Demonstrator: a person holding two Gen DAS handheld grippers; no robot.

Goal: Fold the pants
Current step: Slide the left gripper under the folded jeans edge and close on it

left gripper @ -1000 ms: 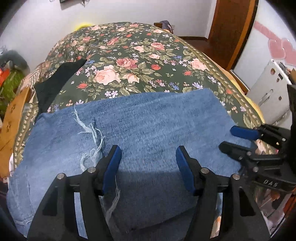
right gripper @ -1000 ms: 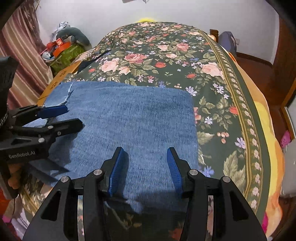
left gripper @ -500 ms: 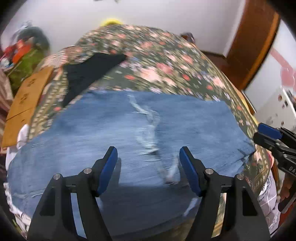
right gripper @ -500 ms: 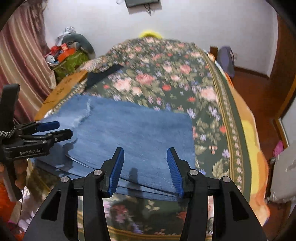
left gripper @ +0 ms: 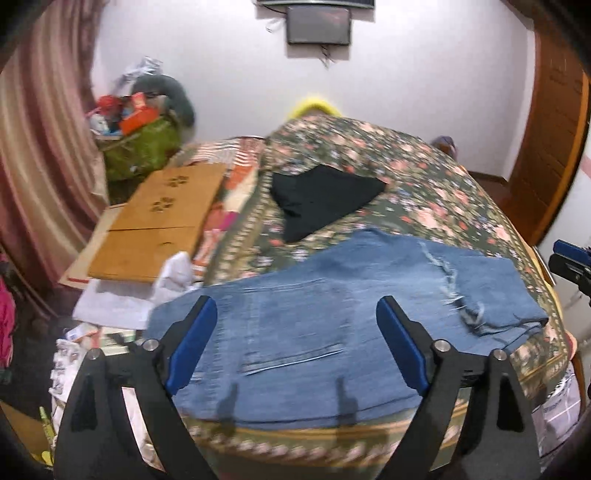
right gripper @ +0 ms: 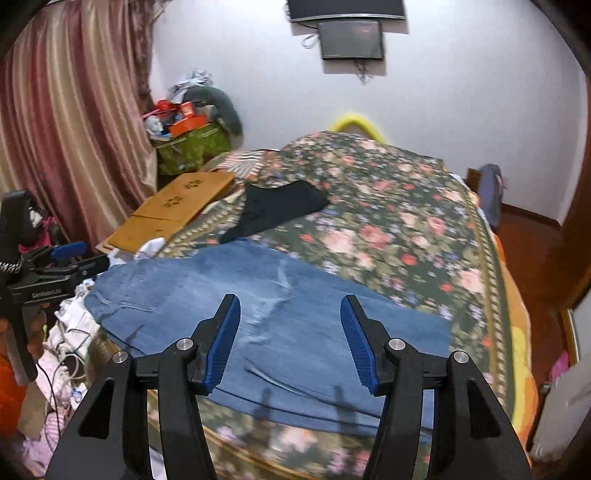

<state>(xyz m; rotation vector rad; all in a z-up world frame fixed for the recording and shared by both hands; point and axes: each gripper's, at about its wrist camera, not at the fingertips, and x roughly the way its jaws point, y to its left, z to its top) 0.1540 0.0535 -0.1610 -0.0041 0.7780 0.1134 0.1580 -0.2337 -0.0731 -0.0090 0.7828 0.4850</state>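
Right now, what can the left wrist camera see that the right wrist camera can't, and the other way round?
Only the left wrist view shows the brown wooden door on the right and the left gripper close up, fingers apart, empty. Only the right wrist view shows the bluish bag past the bed's far corner and the right gripper close up, also open and empty. Both show the folded jeans lying flat on the floral bedspread, the black cloth beyond them, the cardboard and the wall screen.
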